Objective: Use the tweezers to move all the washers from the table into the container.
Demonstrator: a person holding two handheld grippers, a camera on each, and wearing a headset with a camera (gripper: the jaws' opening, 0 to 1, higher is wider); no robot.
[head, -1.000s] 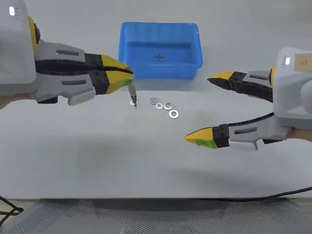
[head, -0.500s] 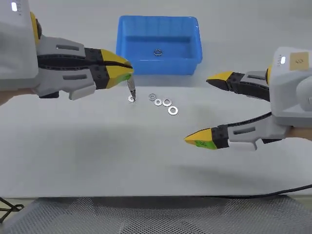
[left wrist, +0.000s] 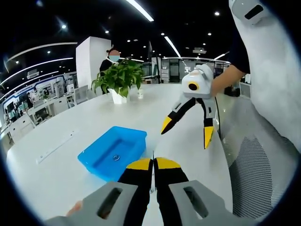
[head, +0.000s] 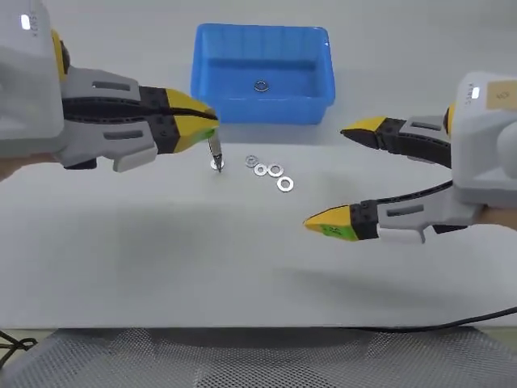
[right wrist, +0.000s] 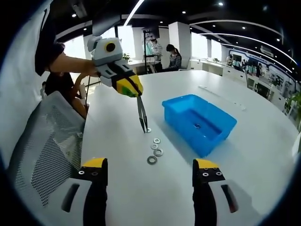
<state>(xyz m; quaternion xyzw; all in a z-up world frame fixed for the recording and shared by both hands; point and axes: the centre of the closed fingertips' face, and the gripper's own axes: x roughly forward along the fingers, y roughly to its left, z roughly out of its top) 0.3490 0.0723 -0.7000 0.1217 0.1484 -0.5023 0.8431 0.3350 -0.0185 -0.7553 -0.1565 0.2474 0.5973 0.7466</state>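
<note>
Blue container (head: pixel 262 111): one, at 12 o'clock on the white table (head: pixel 161 259) in the head view.

Washers: six in all.
- One inner washer (head: pixel 260 86) lies inside the container, near the middle of its floor.
- Five lie on the table at 6 o'clock of the container.
- Four of those form a tight cluster (head: pixel 276 170).
- The fifth, the lone washer (head: pixel 217 165), sits at 9 o'clock of the cluster, apart from it.

Tweezers (head: pixel 215 152): one pair, metal, pointing down, tips at the lone washer. Cannot tell whether the tips pinch it or only touch it.

Grippers: two.
- Left gripper (head: pixel 212 125) comes in from 9 o'clock. Its yellow-tipped jaws are pressed together, clamped on the top end of the tweezers.
- Right gripper (head: pixel 325 178) is at 3 o'clock of the cluster. Its jaws are spread wide with nothing between them.

Cable (head: pixel 452 322): one, black, along the near table edge at 5 o'clock.

Against half a second ago:
- The counts match: one washer in the container, five on the table.
- The tweezers tips stay at the same lone washer.
- The left gripper stays clamped and the right stays spread.
- The picture has shifted only slightly, which is the camera's move.
</note>
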